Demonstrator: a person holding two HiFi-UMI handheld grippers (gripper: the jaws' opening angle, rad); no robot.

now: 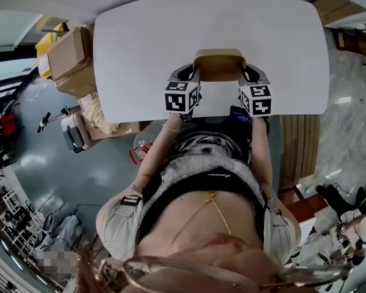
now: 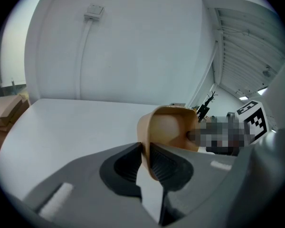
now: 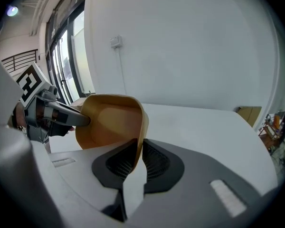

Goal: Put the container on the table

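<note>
Tan plastic container (image 1: 219,65), open-topped w/ rounded corners, is shown held betw. two grippers over the near edge of the white bench (image 1: 140,35). Whether its base touches the bench cannot be told.

Left gripper (image 2: 146,148): jaws are clenched on one side wall of the container, w/ the thin wall pinched betw. the ribbed pads (left gripper view). Right gripper (image 3: 138,148): jaws are clenched likewise on the opposite side wall (right gripper view). Each gripper is seen from the other's camera across the container's hollow, so the grips are set on facing walls.

In the head view the container is seen level, opening up, w/ the two marker cubes (image 1: 182,96) just beside the bench edge, nearer the person. Cardboard boxes (image 1: 70,57) are stacked at the bench's left end. A wall socket (image 2: 94,11) w/ cable is seen on the white wall behind the bench.
</note>
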